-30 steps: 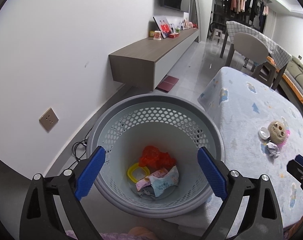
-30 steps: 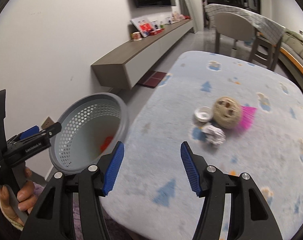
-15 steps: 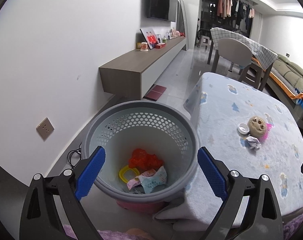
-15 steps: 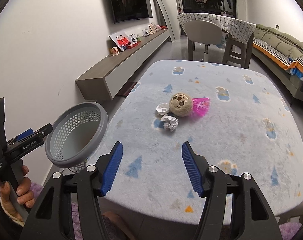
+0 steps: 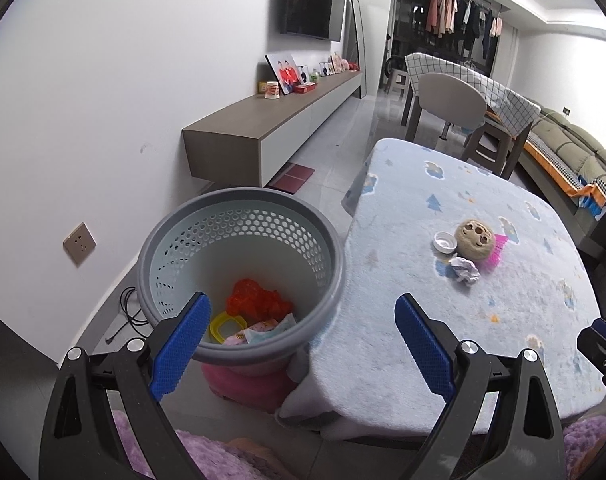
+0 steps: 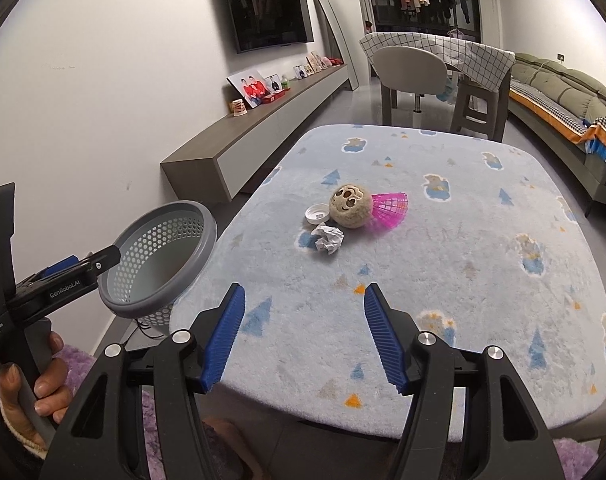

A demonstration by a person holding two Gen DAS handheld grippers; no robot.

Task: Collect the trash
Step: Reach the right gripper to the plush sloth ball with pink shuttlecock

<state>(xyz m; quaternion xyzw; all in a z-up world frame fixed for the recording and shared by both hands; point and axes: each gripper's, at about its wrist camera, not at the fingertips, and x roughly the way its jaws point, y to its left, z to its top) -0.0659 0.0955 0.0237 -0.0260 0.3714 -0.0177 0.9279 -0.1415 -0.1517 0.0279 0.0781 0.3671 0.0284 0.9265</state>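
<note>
A grey perforated basket [image 5: 239, 216] stands on a pink stool at the table's left side; it holds an orange wrapper [image 5: 259, 300], a yellow ring and packets. It also shows in the right wrist view [image 6: 163, 256]. On the blue fleece-covered table [image 6: 443, 280] lie a crumpled paper ball [image 6: 327, 239], a white cap [image 6: 317, 213], a round tan plush face [image 6: 350, 205] and a pink plastic net [image 6: 390, 209]. My left gripper [image 5: 303, 344] is open and empty above the basket's near rim. My right gripper [image 6: 303, 336] is open and empty over the table's near edge.
A low wall cabinet [image 5: 271, 124] with photos runs along the left wall. A dining table and chair [image 6: 415, 68] stand behind. A sofa [image 6: 563, 100] is at the right. A wall socket [image 5: 79, 242] and cable lie by the basket. Purple fabric shows at the bottom.
Both grippers have pulled back and risen. The basket and the table items look smaller and farther. Both stayed open and empty.
</note>
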